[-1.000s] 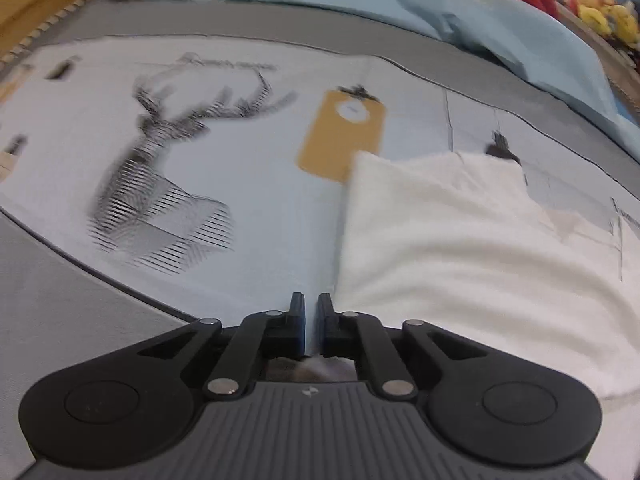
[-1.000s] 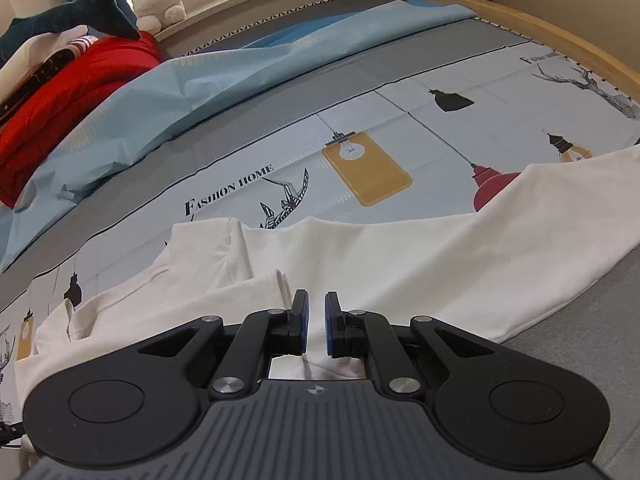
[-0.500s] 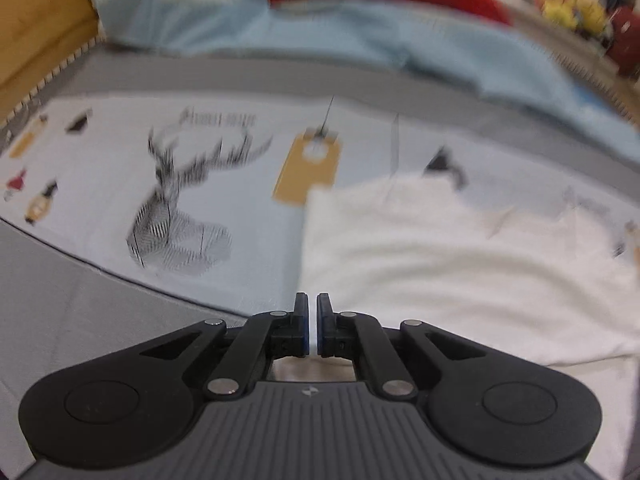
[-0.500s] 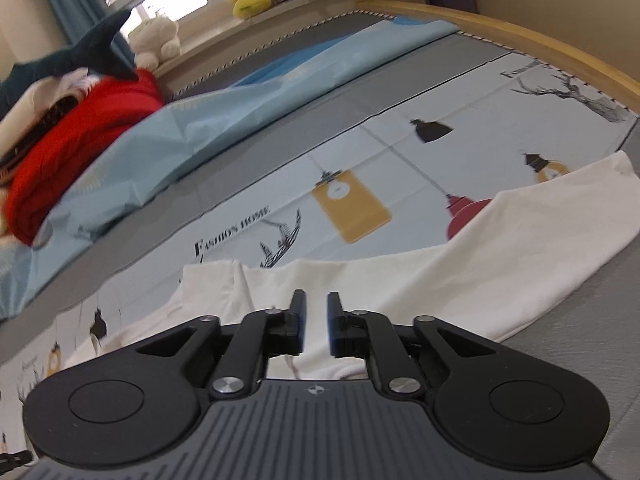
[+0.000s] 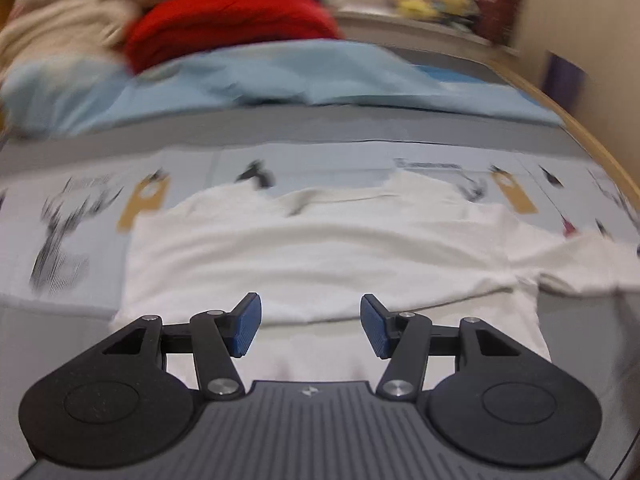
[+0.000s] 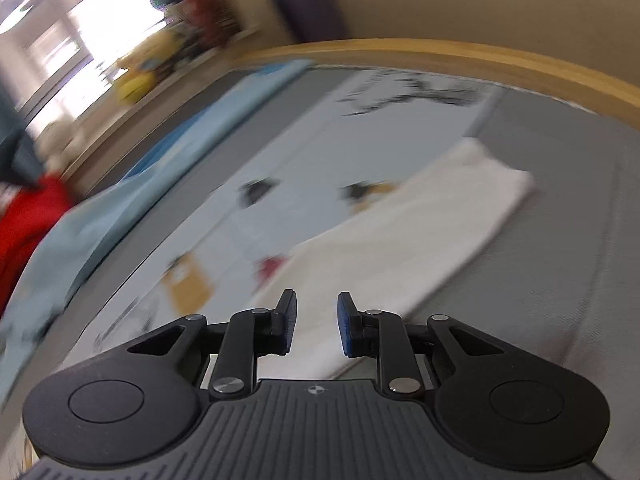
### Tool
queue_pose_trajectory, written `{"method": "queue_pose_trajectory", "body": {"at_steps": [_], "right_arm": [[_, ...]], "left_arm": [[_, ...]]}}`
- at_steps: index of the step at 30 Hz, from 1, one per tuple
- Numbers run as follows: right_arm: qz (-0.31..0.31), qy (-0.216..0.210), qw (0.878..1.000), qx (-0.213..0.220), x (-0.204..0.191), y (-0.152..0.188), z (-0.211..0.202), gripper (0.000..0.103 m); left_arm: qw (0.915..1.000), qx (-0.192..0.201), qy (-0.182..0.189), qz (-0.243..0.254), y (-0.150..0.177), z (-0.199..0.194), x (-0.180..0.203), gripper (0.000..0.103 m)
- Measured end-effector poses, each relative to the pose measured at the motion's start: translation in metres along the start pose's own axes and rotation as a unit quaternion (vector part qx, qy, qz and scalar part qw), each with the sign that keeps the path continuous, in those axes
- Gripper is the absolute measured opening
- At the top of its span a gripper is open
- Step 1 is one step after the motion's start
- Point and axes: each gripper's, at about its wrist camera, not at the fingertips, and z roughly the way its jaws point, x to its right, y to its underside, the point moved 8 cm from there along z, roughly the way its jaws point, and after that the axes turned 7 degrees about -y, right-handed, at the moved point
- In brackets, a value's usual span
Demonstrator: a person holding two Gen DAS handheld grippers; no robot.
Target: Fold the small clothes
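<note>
Shirt (image 5: 328,256) spread flat across bed (image 5: 280,136), white. Left gripper (image 5: 311,326) opening wide above near hem, nothing between pads. Right gripper (image 6: 313,322) parted slightly, empty, over sleeve (image 6: 420,232) near bed's wooden edge (image 6: 440,52).

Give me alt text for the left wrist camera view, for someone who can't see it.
The left tool hangs over a white garment spread flat on a printed bedsheet, its jaws opening with nothing between them. Behind lie a light blue cover and a red bundle, all blurred.
</note>
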Motion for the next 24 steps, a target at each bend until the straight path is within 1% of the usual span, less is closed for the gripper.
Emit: {"method": "queue_pose_trajectory", "body": {"at_steps": [2, 4, 7, 9, 10, 12, 14, 15, 16, 17, 18, 19, 21, 23, 24], "right_arm": [[0.031, 0.023, 0.999, 0.019, 0.037, -0.011, 0.008, 0.023], [0.065, 0.04, 0.997, 0.03, 0.07, -0.016, 0.019, 0.023], [0.118, 0.041, 0.992, 0.036, 0.107, -0.018, 0.04, 0.024], [0.132, 0.033, 0.99, 0.036, 0.118, -0.017, 0.055, 0.023], [0.126, 0.025, 0.99, 0.052, 0.119, -0.021, 0.058, 0.023], [0.121, 0.026, 0.99, 0.062, 0.117, -0.026, 0.065, 0.023], [0.142, 0.023, 0.987, 0.076, 0.118, -0.031, 0.071, 0.023], [0.147, 0.021, 0.986, 0.081, 0.118, -0.033, 0.073, 0.018], [0.14, 0.027, 0.986, 0.083, 0.116, -0.034, 0.074, 0.009], [0.125, 0.038, 0.988, 0.087, 0.112, -0.036, 0.074, 0.003], [0.096, 0.049, 0.989, 0.099, 0.101, -0.039, 0.071, 0.003], [0.065, 0.05, 0.991, 0.11, 0.085, -0.042, 0.067, 0.003], [0.005, 0.033, 0.992, 0.125, 0.049, -0.046, 0.062, 0.003], [-0.065, -0.003, 0.989, 0.131, -0.006, -0.043, 0.057, 0.003], [-0.09, -0.024, 0.987, 0.129, -0.031, -0.039, 0.055, 0.003]], "left_arm": [[0.9992, 0.015, 0.004, 0.038, 0.0, 0.003, 0.013, 0.061], [0.9977, 0.012, -0.001, 0.067, 0.002, 0.009, 0.02, 0.061], [0.9959, 0.019, 0.004, 0.088, 0.004, 0.009, 0.027, 0.061], [0.9948, 0.013, 0.008, 0.101, 0.009, 0.013, 0.027, 0.061], [0.9941, 0.006, 0.011, 0.107, 0.011, 0.015, 0.027, 0.062], [0.9935, -0.009, 0.004, 0.113, 0.015, 0.022, 0.022, 0.062], [0.9935, -0.026, -0.003, 0.111, 0.018, 0.028, 0.013, 0.062], [0.9939, -0.033, -0.005, 0.105, 0.019, 0.03, 0.007, 0.062], [0.9946, -0.038, -0.007, 0.096, 0.019, 0.032, 0.002, 0.062], [0.9953, -0.041, -0.007, 0.087, 0.018, 0.033, -0.004, 0.062], [0.996, -0.044, -0.006, 0.077, 0.017, 0.033, -0.01, 0.062], [0.9966, -0.047, -0.008, 0.068, 0.015, 0.033, -0.016, 0.062], [0.9974, -0.052, -0.018, 0.047, 0.013, 0.033, -0.031, 0.062], [0.9974, -0.062, -0.03, 0.02, 0.012, 0.034, -0.047, 0.062], [0.9971, -0.068, -0.034, 0.005, 0.012, 0.034, -0.055, 0.062]]}}
